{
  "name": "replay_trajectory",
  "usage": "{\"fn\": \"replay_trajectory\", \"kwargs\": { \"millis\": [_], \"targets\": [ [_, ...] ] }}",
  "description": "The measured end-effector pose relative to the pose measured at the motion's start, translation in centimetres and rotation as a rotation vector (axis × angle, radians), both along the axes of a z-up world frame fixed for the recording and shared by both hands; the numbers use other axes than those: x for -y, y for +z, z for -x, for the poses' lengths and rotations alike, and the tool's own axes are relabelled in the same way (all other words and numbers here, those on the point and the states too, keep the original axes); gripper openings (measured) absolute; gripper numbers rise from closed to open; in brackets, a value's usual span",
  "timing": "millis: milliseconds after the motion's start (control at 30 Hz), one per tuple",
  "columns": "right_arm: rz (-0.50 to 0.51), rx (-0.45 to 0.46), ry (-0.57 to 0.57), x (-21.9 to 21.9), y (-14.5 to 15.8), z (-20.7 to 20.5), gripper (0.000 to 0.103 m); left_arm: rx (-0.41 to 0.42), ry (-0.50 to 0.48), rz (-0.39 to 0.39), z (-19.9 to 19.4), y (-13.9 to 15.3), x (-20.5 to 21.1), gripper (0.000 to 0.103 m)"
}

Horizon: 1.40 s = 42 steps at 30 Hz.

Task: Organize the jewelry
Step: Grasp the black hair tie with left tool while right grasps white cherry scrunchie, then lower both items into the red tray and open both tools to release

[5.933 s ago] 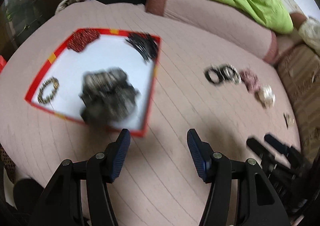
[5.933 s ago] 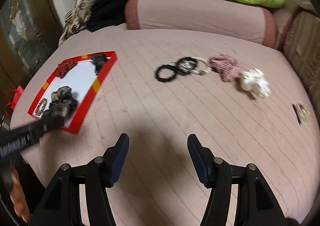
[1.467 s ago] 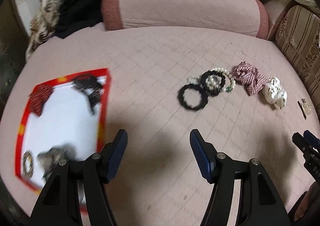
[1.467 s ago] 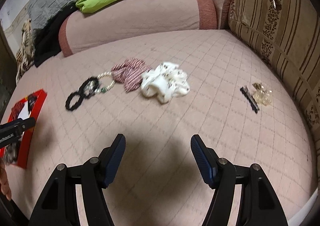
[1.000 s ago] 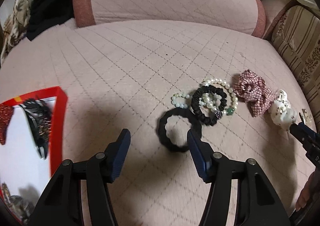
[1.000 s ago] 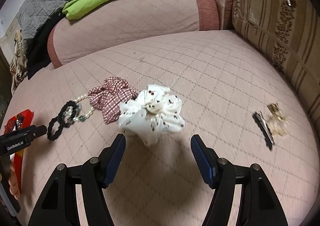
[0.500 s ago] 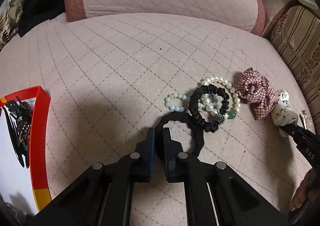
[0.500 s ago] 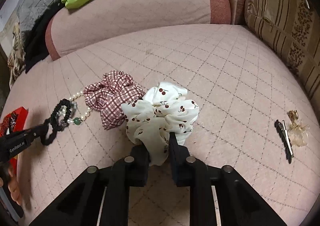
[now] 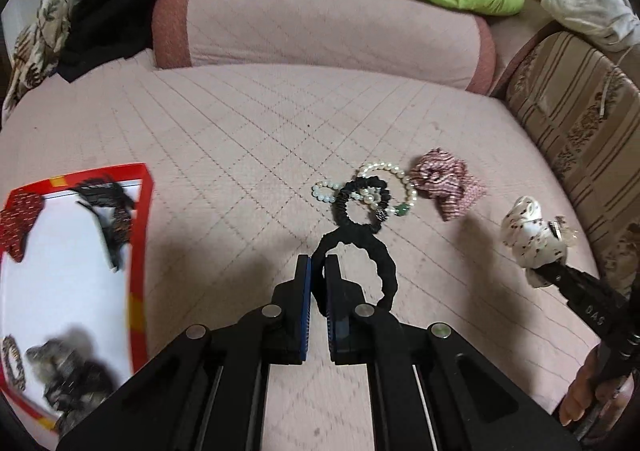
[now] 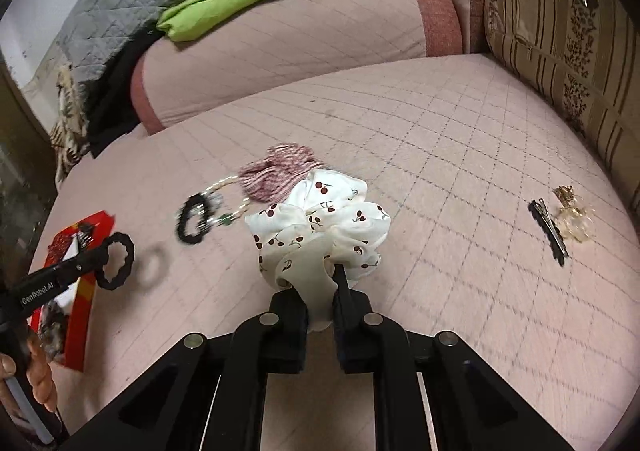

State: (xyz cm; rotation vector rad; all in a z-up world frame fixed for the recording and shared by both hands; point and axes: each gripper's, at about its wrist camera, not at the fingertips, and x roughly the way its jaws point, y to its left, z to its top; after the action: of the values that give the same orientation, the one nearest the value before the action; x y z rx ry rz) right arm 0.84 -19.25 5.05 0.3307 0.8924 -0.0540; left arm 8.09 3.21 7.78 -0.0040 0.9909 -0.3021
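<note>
My pink quilted bed [image 9: 248,139], scattered with hair ties and jewelry.

On it lie a red-rimmed white tray [image 9: 138,251] at my left, a second black hair tie [image 9: 362,207] overlapping a pearl bracelet [image 9: 394,171], a red checked scrunchie [image 9: 446,181] just beside them, and, well apart at my right, a black hair clip [image 10: 548,229] touching a gold trinket [image 10: 574,217]. A pink bolster [image 9: 320,35] lies along the far edge.

Tray [image 9: 138,251] lies left on the bed [image 9: 248,139]; bracelets [image 9: 370,195] centre; hair clip [image 10: 550,231] right.
</note>
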Motion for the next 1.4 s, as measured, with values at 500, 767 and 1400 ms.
{"fn": "replay_trajectory", "kwargs": {
  "millis": [500, 767, 1400],
  "targets": [
    [0.053, 0.055, 0.233, -11.1, 5.1, 2.5, 0.012, 0.089, 0.193, 0.003, 5.6, 4.6, -12.6, 0.006],
    [0.031, 0.049, 0.416, -19.9, 6.0, 0.0, 0.012, 0.058, 0.372, 0.015, 5.1, 3.3, -22.1, 0.006],
    [-0.028, -0.085, 0.622, -35.6, 0.6, -9.6, 0.012, -0.034, 0.554, -0.016, 1.0, -1.9, -32.7, 0.006]
  ]
}}
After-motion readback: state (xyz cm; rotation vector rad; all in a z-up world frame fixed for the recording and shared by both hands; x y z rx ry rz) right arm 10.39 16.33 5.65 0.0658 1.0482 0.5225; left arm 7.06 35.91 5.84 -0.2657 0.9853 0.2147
